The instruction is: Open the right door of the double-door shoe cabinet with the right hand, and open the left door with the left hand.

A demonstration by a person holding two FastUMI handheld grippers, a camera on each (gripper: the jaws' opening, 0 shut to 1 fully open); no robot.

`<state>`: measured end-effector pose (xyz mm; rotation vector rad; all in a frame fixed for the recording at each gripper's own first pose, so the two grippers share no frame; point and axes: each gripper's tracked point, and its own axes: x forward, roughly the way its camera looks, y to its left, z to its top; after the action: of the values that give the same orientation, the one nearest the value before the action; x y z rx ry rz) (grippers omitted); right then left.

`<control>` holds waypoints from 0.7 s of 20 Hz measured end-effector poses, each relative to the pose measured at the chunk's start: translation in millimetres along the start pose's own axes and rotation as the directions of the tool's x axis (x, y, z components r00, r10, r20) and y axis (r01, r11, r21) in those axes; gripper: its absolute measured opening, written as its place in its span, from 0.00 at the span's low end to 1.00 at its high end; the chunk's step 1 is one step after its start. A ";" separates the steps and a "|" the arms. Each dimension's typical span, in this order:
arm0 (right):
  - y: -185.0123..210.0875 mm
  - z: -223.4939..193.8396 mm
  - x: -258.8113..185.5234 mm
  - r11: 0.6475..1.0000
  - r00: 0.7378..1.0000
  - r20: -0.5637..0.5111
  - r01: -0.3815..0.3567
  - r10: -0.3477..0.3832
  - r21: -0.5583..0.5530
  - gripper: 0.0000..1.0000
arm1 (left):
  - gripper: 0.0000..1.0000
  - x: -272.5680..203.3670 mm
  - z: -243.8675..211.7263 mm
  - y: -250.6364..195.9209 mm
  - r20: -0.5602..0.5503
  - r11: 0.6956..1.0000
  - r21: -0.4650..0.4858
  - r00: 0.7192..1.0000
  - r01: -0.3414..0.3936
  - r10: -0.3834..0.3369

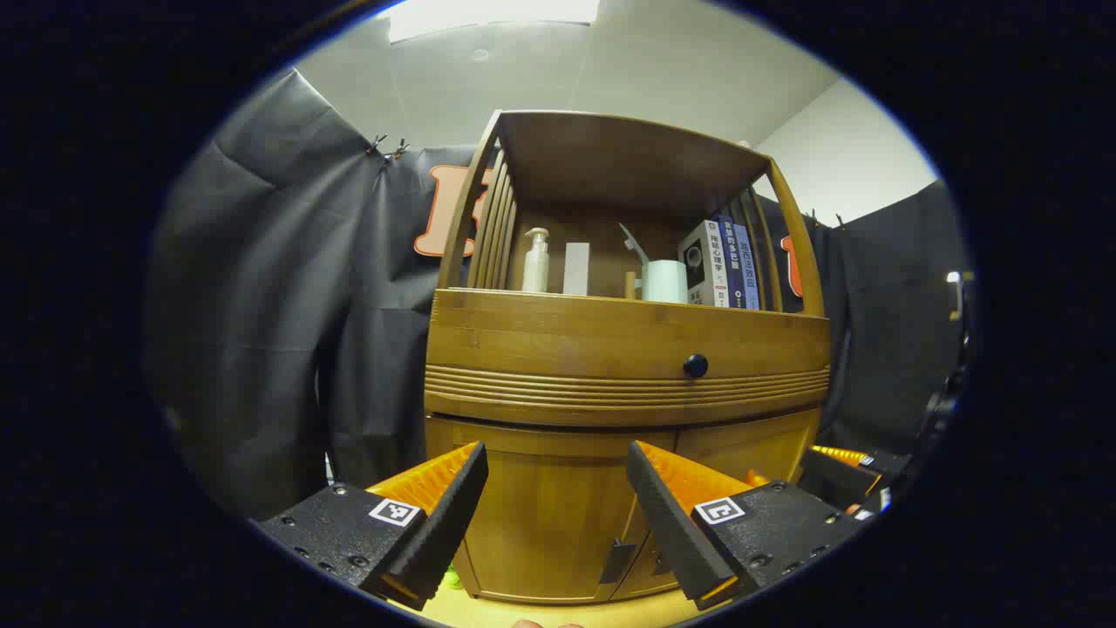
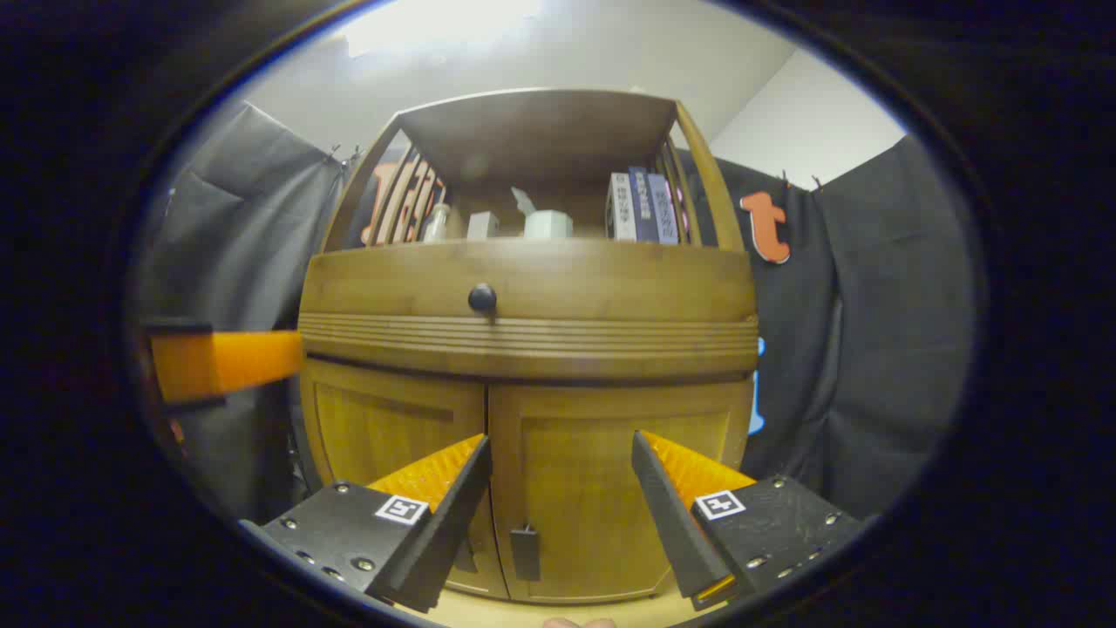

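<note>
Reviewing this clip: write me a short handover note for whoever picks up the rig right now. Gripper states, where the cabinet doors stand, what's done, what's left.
Left hand-held gripper: open, holding nothing, in front of the left door, not touching.
Right hand-held gripper: open, holding nothing, facing the right door near its dark handle.
Shoe cabinet: both lower doors look shut; the drawer with the round knob is closed too.
Done: both grippers brought up to the doors, nothing more.
Left: grip the right door's handle with the right gripper and pull it open, then open the left door with the left gripper.
</note>
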<state>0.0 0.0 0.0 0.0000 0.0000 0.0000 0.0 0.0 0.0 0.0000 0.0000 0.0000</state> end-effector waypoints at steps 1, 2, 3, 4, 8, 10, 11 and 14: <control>2.6 -14.1 4.4 1.000 1.000 -0.027 -0.007 0.007 -0.001 0.94 | 0.97 -2.0 1.3 5.8 0.001 1.000 0.006 1.000 -0.017 0.017; 6.2 -27.7 8.3 1.000 0.998 -0.052 -0.018 0.018 -0.002 0.94 | 0.97 -3.7 3.0 12.9 0.005 0.999 0.011 0.999 -0.036 0.036; 9.0 -42.5 14.5 1.000 0.997 -0.079 -0.024 0.023 -0.003 0.95 | 0.97 -6.8 5.7 20.2 0.009 0.998 0.017 0.998 -0.055 0.055; 9.5 -53.2 21.5 1.000 0.994 -0.104 -0.026 0.025 -0.008 0.96 | 0.97 -10.0 7.3 27.4 0.013 0.997 0.022 0.997 -0.076 0.076; 12.9 -107.7 38.8 0.999 0.979 -0.202 -0.028 0.021 -0.031 0.96 | 0.98 -22.2 10.4 57.1 0.018 0.987 0.044 0.988 -0.154 0.154; 15.1 -129.7 44.0 0.999 0.967 -0.255 -0.027 0.018 -0.034 0.94 | 0.97 -26.6 10.6 69.3 0.014 0.981 0.047 0.982 -0.189 0.189; 17.6 -141.9 46.4 0.999 0.959 -0.284 -0.025 0.013 -0.038 0.91 | 0.98 -28.8 10.7 74.7 0.013 0.978 0.047 0.979 -0.205 0.204; 22.8 -154.9 50.8 0.999 0.942 -0.335 -0.040 0.026 -0.034 0.74 | 0.98 -38.4 8.5 91.6 0.007 0.967 0.052 0.968 -0.251 0.251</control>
<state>50.8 22.8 -154.9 -0.0405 0.3410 0.0334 -38.4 91.6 8.5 0.0530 -0.0001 0.2539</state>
